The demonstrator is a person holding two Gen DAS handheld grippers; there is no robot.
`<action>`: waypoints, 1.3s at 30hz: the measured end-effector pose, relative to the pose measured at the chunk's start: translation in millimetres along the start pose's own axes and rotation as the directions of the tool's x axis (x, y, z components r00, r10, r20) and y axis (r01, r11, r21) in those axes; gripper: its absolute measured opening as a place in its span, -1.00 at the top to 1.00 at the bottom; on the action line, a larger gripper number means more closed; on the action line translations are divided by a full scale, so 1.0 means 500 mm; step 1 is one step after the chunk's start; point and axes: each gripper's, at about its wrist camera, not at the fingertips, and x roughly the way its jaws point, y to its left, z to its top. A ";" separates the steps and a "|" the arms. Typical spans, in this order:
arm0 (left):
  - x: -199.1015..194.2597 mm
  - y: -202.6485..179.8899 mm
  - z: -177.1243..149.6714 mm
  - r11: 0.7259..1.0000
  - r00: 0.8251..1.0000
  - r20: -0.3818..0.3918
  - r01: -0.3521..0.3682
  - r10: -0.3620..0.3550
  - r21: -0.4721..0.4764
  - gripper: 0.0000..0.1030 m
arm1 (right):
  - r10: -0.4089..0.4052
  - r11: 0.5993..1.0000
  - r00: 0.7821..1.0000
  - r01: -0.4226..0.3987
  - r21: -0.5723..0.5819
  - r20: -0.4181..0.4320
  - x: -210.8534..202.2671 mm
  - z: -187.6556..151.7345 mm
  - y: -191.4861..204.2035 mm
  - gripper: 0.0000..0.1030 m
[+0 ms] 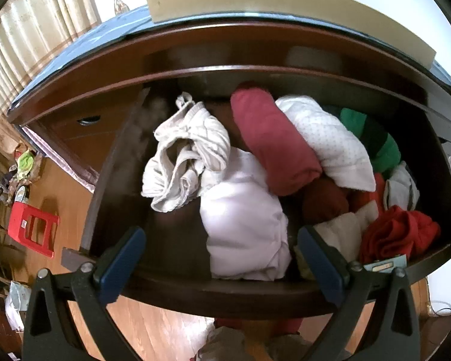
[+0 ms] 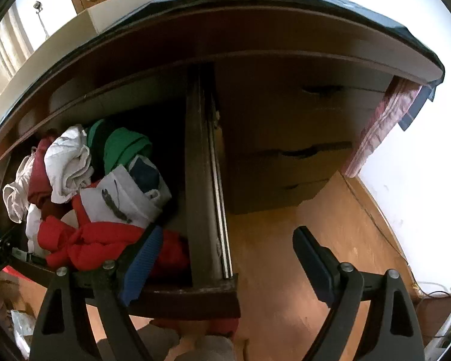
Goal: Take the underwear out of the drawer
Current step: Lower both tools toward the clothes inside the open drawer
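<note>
The dark wooden drawer (image 1: 225, 288) is pulled out and full of folded and crumpled clothes. In the left wrist view a crumpled whitish striped pair of underwear (image 1: 186, 153) lies at the left of the pile, beside a white bundle (image 1: 243, 216), a dark red roll (image 1: 270, 141), a dotted white cloth (image 1: 330, 141), green cloth (image 1: 375, 141) and red cloth (image 1: 400, 231). My left gripper (image 1: 222, 252) hangs open above the drawer's front, nothing between its fingers. My right gripper (image 2: 225, 258) is open over the drawer's right side wall (image 2: 201, 180), its left finger above the red cloth (image 2: 87, 243).
A desk top (image 1: 75, 48) overhangs the drawer. Shut drawers (image 2: 285, 150) stand to the right above a wooden floor (image 2: 285, 255). A red plastic stool (image 1: 30, 228) and clutter lie at far left. Cables (image 2: 445, 297) lie by the white wall.
</note>
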 end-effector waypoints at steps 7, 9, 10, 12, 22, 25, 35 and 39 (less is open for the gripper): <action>-0.007 0.000 -0.014 1.000 1.000 -0.005 0.009 -0.009 0.004 -1.00 | 0.007 1.000 0.999 -0.007 0.005 -0.032 0.001 -0.013 -0.004 -0.73; -0.006 0.000 -0.013 1.000 1.000 -0.005 0.006 -0.006 0.004 -1.00 | 0.009 1.000 0.999 -0.009 0.003 -0.036 0.000 -0.018 -0.004 -0.73; -0.007 0.002 -0.017 1.000 1.000 -0.007 0.006 -0.006 0.005 -1.00 | 0.007 1.000 0.999 -0.007 0.003 -0.037 -0.001 -0.021 -0.004 -0.73; -0.011 0.001 -0.022 1.000 1.000 -0.005 0.004 -0.004 0.006 -1.00 | 0.001 1.000 0.999 0.000 0.005 -0.043 -0.003 -0.026 -0.006 -0.73; -0.008 -0.004 -0.014 1.000 1.000 -0.007 -0.003 0.003 0.004 -1.00 | -0.002 1.000 0.998 0.003 0.013 -0.060 -0.002 -0.024 0.002 -0.73; -0.004 -0.003 -0.009 1.000 1.000 -0.029 0.006 -0.006 0.006 -1.00 | 0.009 1.000 0.995 -0.007 0.018 -0.103 0.006 -0.018 -0.001 -0.73; -0.032 0.015 0.052 0.999 0.999 0.030 0.028 -0.029 0.023 -0.80 | 0.031 0.998 0.999 -0.030 -0.047 0.012 -0.087 0.051 0.042 -0.73; -0.026 0.048 0.091 0.999 0.999 0.021 0.033 -0.032 -0.041 -0.80 | 0.069 0.995 0.997 -0.065 -0.079 0.043 -0.107 0.076 0.079 -0.73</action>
